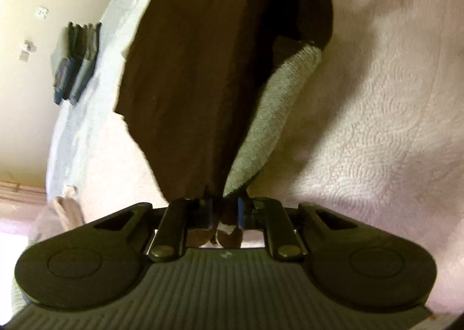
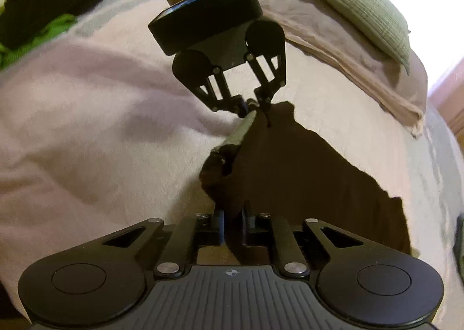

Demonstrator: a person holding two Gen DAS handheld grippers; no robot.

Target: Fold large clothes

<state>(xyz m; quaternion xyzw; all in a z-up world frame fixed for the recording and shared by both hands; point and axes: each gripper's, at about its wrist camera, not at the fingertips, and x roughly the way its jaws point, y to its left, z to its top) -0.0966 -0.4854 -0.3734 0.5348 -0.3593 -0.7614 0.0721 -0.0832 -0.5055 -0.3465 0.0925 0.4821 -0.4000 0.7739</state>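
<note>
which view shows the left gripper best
The right wrist view. It shows the whole left gripper from outside, its body, linkages and tips pinching the dark brown garment by its grey-lined edge. The left wrist view shows only its own base and fingers, shut on that cloth.

Dark garment (image 1: 203, 83) top cut off by the frame, folded stack (image 1: 75, 60) too small to identify, black-and-green clothes (image 2: 43, 22) blurred at the edge
</note>
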